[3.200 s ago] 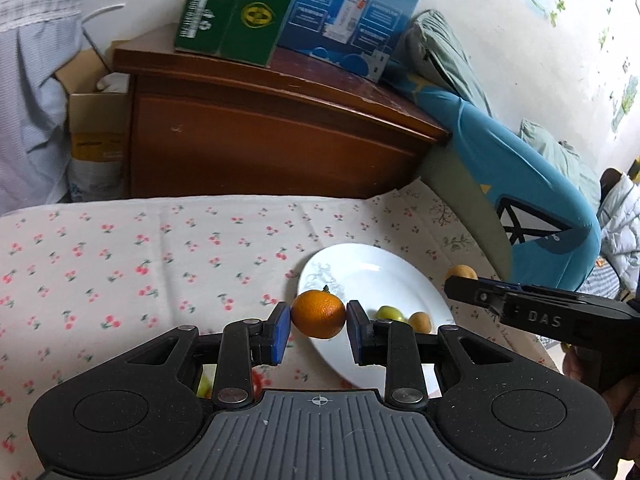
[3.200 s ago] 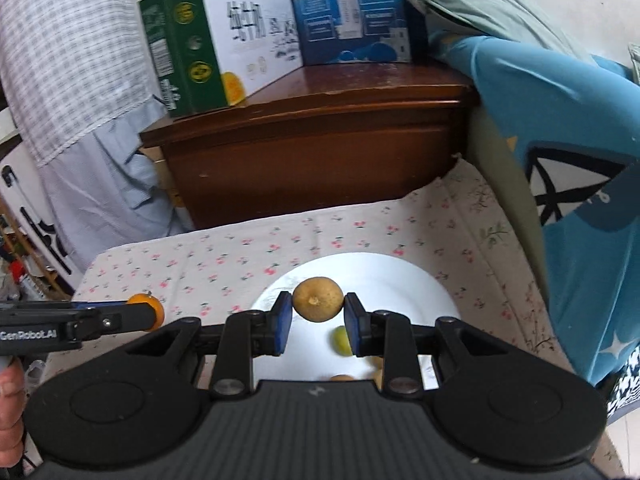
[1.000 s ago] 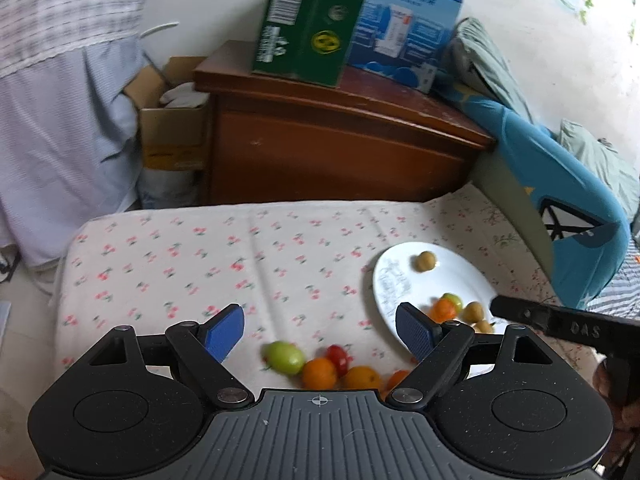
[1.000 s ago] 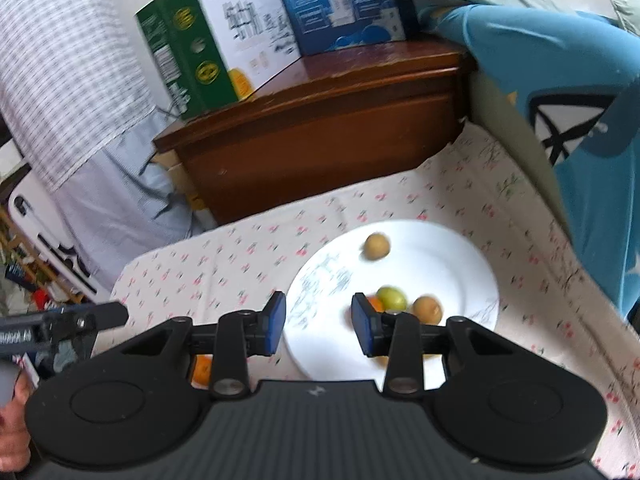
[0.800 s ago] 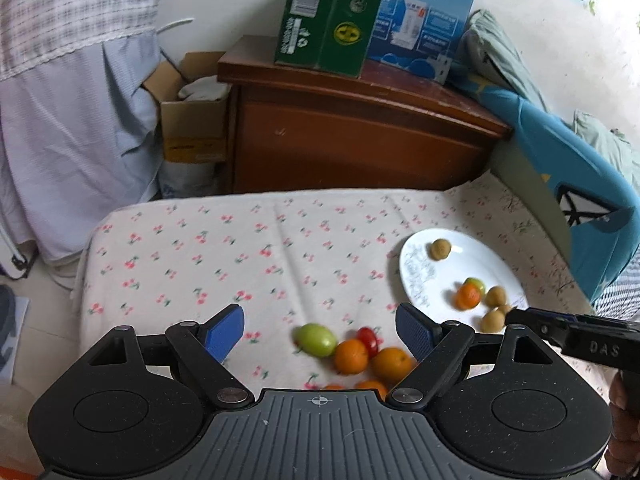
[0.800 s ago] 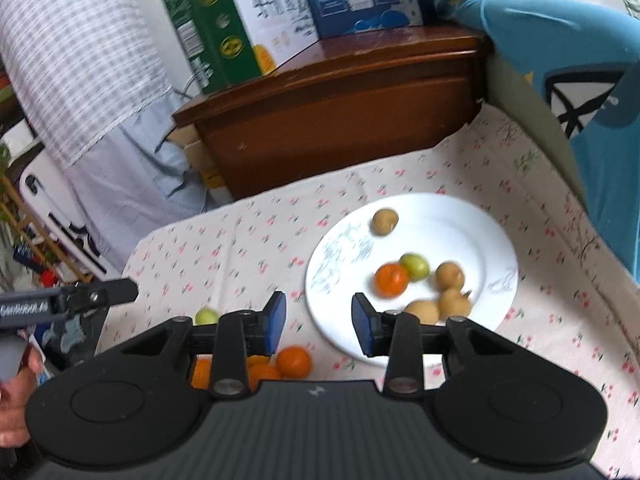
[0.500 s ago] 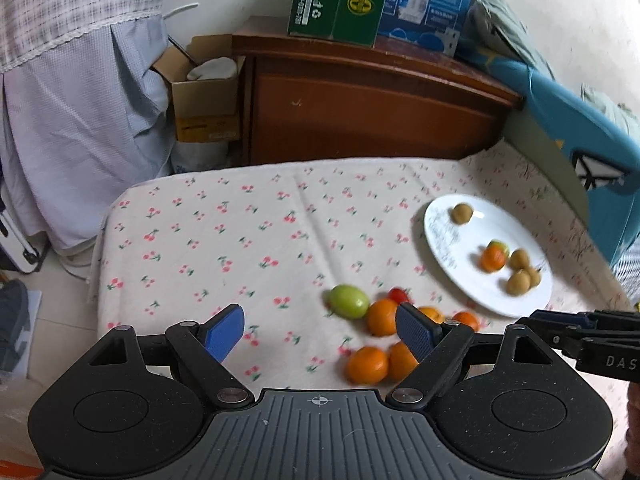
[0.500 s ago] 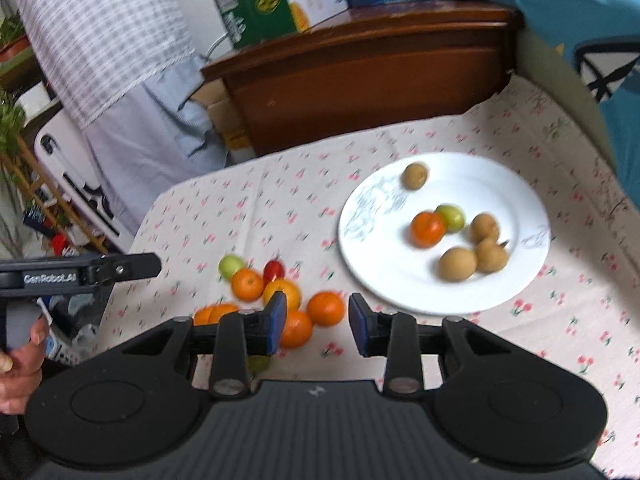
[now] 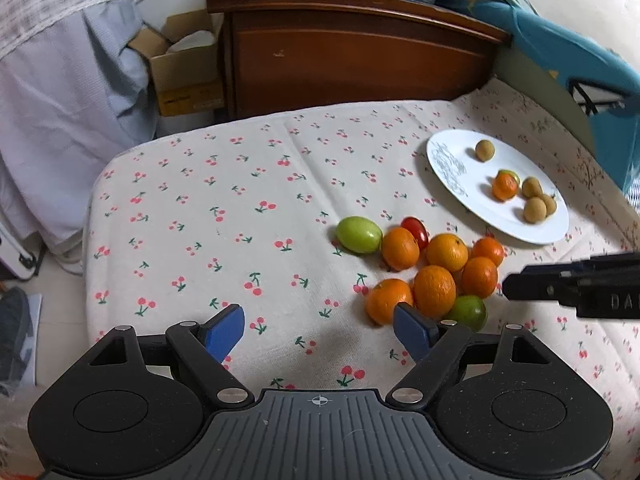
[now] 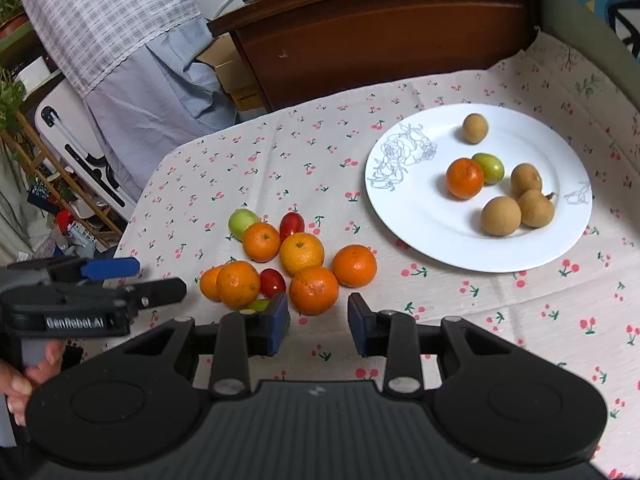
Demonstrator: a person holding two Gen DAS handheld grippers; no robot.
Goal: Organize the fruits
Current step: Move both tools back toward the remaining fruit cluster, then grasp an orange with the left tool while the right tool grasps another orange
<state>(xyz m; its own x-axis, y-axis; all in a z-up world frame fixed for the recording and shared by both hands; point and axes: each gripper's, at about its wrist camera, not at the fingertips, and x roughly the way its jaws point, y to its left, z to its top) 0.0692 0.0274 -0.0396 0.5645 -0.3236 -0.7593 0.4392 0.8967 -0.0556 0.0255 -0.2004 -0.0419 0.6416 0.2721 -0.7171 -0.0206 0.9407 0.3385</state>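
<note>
Both hands are hovering over the loose pile of fruit on the cherry-print surface [image 10: 500, 320], just short of the white plate [image 10: 424, 236], which already carries one orange, a green fruit and four brown ones.

The right tongs [image 10: 318, 320] are narrow and empty, angled steeply down. The nearest orange [image 10: 314, 290] sits dead ahead, just past the tips, on the plate side of the pile: a straight push forward should bracket it, though that gap looks tight for it.

The left tongs [image 9: 320, 330] are spread wide, nothing between them. The pile lies off to their right, an orange [image 9: 388, 300] just beside the right pad, so this hand needs a sideways shift first.
</note>
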